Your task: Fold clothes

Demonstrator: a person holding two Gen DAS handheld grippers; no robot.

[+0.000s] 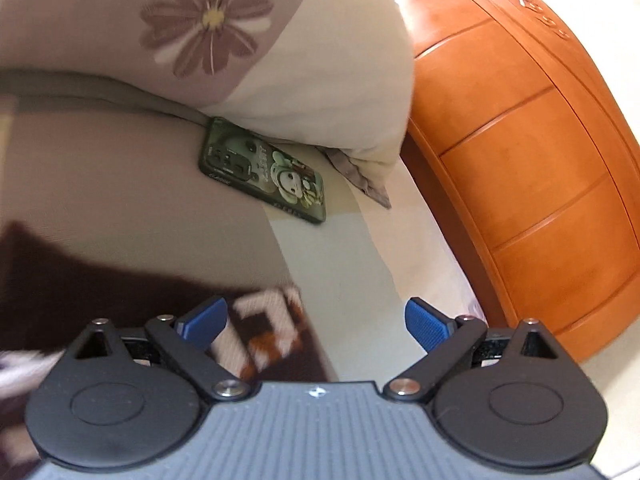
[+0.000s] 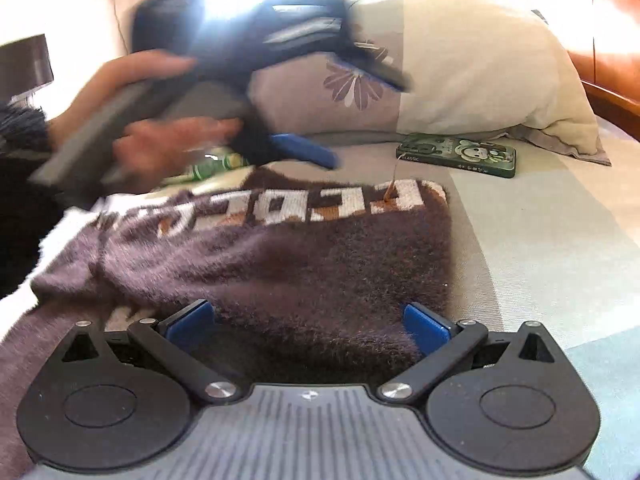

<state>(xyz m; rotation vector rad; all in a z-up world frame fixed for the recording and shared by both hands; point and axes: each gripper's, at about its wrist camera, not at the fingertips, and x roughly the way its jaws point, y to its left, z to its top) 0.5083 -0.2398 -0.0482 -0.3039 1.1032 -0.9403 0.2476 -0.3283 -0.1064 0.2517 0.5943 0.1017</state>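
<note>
A fuzzy brown sweater (image 2: 288,256) with white block letters lies flat on the bed, partly folded. My right gripper (image 2: 307,325) is open just above its near edge, nothing clamped between the blue pads. In the right wrist view a hand (image 2: 160,144) holds my left gripper (image 2: 370,124), blurred, above the sweater's far edge with its blue fingers (image 2: 308,154) spread. In the left wrist view my left gripper (image 1: 316,326) stands open and empty over the lettered corner of the sweater (image 1: 264,340).
A phone in a green cartoon case (image 2: 456,156) (image 1: 262,170) lies on the bed sheet (image 2: 540,240) beside the flowered pillow (image 2: 460,72) (image 1: 208,28). An orange wooden headboard (image 1: 532,152) rises on the right. A green object (image 2: 212,166) lies by the hand.
</note>
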